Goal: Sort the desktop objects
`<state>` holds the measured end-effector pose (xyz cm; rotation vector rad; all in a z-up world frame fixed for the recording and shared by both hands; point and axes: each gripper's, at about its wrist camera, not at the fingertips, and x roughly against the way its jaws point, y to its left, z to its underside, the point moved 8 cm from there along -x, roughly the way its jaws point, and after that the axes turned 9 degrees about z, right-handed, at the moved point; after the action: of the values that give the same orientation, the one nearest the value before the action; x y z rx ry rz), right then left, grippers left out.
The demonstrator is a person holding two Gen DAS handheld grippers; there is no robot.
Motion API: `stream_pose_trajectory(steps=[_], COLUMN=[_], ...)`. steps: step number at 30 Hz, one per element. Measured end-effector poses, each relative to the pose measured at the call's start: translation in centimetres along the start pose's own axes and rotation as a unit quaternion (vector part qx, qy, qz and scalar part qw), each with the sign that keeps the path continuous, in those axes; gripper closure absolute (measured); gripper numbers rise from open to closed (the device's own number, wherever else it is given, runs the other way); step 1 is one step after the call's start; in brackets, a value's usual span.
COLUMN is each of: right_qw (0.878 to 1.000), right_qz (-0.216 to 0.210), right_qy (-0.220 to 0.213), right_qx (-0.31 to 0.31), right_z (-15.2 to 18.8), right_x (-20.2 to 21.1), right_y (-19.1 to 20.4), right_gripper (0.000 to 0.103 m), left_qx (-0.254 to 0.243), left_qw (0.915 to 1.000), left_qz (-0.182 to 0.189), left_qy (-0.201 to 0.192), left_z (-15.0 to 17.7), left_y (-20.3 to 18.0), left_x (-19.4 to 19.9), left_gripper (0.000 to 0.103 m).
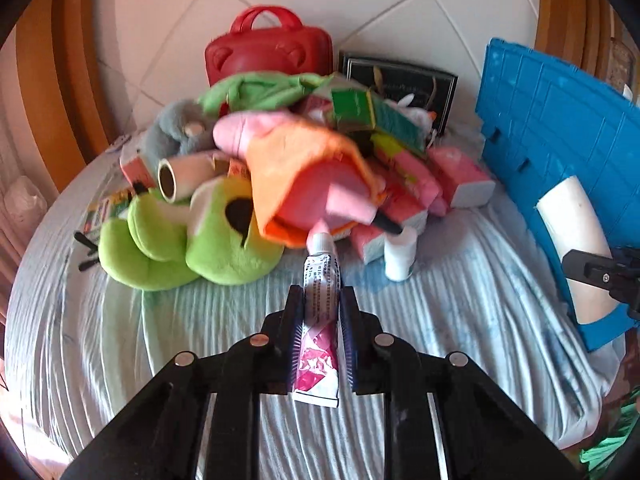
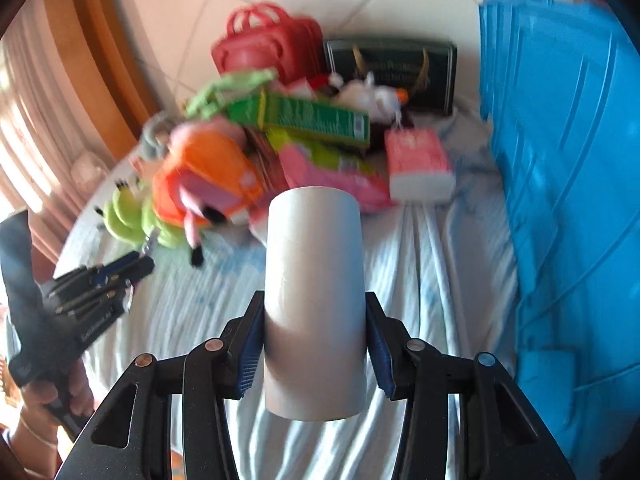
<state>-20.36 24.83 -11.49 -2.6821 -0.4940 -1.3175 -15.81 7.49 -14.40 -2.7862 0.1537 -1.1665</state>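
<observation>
My left gripper [image 1: 320,300] is shut on a white and pink tube [image 1: 318,320], lifted above the pale blue sheet [image 1: 200,340], its cap toward the pile. My right gripper [image 2: 315,312] is shut on a white cylinder [image 2: 315,300], its pads pressed on both sides. The same white cylinder [image 1: 576,248] shows in the left wrist view in front of the blue crate [image 1: 560,152]. The left gripper [image 2: 136,272] appears at the left of the right wrist view, held by a hand [image 2: 52,396]. The pile holds a green plush [image 1: 192,240], a pink and orange plush [image 1: 304,176] and a green box [image 2: 308,118].
A red bag [image 1: 268,52] and a dark box [image 1: 400,88] stand at the back by the tiled wall. Pink tissue packs [image 1: 460,176], a small white bottle [image 1: 400,256] and a paper roll [image 1: 180,176] lie around the pile. The blue crate [image 2: 568,180] fills the right side.
</observation>
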Motion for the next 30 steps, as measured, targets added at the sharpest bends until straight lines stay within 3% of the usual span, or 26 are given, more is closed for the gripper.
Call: stream_pose_trajectory(steps=[3, 7, 12, 16, 21, 25, 27, 30], right_qw=[0.998, 0.991, 0.981, 0.973, 0.968, 0.972, 0.976, 0.981], right_qz=[-0.005, 0.005, 0.009, 0.059, 0.12, 0.155, 0.167, 0.177], right_qy=[-0.064, -0.136, -0.194, -0.222, -0.217, -0.175, -0.137, -0.072], right_qx=[0.0, 0.012, -0.005, -0.013, -0.028, -0.032, -0.028, -0.014], right_z=[-3.1, -6.3, -9.0, -9.3, -8.9, -8.3, -7.7, -6.4], right_x=[4.8, 10.7, 17.9, 22.3, 24.9, 24.8, 23.6, 21.3], right_y=[0.4, -0.1, -4.1, -9.1, -16.5, -22.9, -26.1, -30.2], right_gripper=[0.057, 0.057, 0.057, 0.057, 0.057, 0.057, 0.057, 0.057], left_qx=[-0.016, -0.043, -0.091, -0.124, -0.158, -0.188, -0.195, -0.203], left_qw=[0.9989, 0.994, 0.9829, 0.973, 0.9625, 0.9503, 0.9487, 0.9504], left_qz=[0.01, 0.056, 0.099, 0.13, 0.17, 0.216, 0.23, 0.234], left_qy=[-0.043, -0.083, -0.126, -0.145, -0.141, -0.123, -0.096, -0.024], left_z=[-3.4, -7.2, -12.2, -14.8, -17.0, -18.2, -18.4, -18.1], left_y=[-2.6, -7.3, -14.6, -21.4, -30.5, -37.6, -40.6, -44.6], left_x=[3.4, 6.9, 11.1, 12.7, 13.6, 13.9, 13.1, 9.9], left_gripper=[0.085, 0.085, 0.085, 0.085, 0.085, 0.085, 0.085, 0.085])
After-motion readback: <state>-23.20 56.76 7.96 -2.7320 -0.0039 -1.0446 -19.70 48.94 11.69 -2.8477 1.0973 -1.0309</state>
